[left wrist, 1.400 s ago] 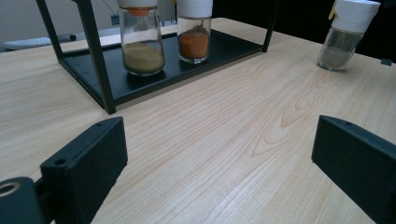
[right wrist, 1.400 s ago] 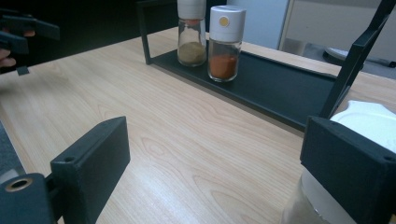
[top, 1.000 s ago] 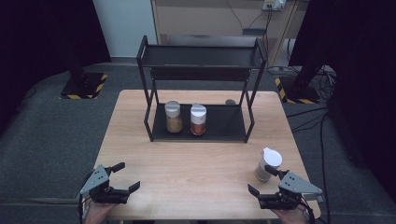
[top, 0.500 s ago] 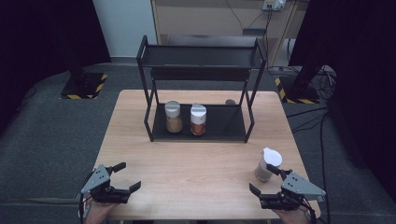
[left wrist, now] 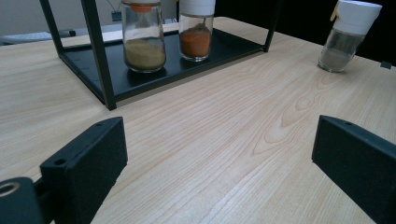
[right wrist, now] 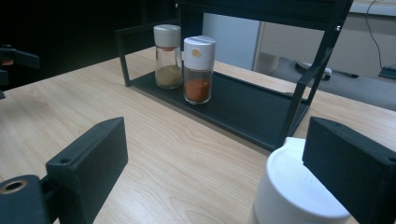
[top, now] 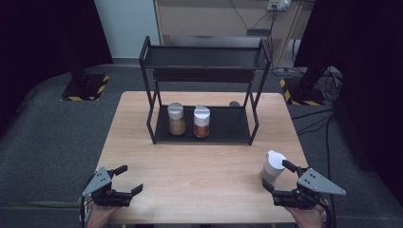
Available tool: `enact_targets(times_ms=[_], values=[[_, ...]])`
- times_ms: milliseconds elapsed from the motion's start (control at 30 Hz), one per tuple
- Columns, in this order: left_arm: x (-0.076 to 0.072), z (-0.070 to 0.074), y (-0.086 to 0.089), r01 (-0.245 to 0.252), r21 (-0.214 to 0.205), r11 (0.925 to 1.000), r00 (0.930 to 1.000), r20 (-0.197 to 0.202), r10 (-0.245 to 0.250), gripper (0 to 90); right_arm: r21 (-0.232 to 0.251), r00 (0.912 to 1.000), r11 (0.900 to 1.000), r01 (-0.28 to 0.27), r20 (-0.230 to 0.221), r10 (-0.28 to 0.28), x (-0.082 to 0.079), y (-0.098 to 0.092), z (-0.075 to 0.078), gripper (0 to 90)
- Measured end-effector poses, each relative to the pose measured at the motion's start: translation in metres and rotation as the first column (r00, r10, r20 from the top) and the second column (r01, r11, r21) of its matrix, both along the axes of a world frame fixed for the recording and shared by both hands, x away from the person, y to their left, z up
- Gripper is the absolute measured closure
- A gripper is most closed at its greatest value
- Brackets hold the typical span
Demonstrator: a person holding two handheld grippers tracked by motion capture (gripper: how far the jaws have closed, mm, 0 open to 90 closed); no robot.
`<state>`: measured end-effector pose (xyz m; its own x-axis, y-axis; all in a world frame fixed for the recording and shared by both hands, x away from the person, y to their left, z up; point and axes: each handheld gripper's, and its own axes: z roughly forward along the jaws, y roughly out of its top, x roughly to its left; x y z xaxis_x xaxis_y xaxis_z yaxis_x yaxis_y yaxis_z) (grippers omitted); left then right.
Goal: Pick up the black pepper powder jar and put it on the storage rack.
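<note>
Lifted a little since a second ago, right gripper, jaws just opened wider, spread with nothing pressed. Wooden bench under black two-tier rack. Left gripper at near-left edge, jaws wide, empty. White-capped jar upright near right edge, seemingly just beside one right jaw, untouched.

Two jars on rack shelf

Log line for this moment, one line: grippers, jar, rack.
right gripper: open, beside white-capped jar | left gripper: open, empty | rack: two spice jars on lower shelf
</note>
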<state>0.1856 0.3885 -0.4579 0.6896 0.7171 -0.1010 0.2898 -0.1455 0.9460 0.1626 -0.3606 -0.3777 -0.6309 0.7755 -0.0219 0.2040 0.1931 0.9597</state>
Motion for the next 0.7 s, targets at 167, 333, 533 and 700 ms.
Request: enact_targets(times_ms=[167, 333, 533, 700], values=[[0.0, 0.0, 0.0, 0.0, 0.0, 1.0, 1.0, 0.0, 0.0, 2.3, -0.013, 0.9997, 0.9996, 0.024, 0.003, -0.024, 0.002, -0.002, 0.008, 6.0], [0.0, 0.0, 0.0, -0.002, -0.002, 1.0, 1.0, -0.001, 0.002, 2.3, -0.025, 0.9989, 0.9987, 0.045, -0.008, -0.045, 0.006, -0.003, 0.017, 5.9], [0.0, 0.0, 0.0, -0.001, 0.0, 1.0, 1.0, -0.001, 0.001, 2.3, -0.032, 0.998, 0.9975, 0.063, -0.004, -0.063, 0.008, -0.007, 0.021, 6.0], [0.0, 0.001, 0.0, 0.0, 0.003, 1.0, 1.0, -0.003, 0.0, 2.3, -0.042, 0.9975, 0.9967, 0.069, -0.01, -0.07, 0.011, -0.009, 0.024, 5.9]])
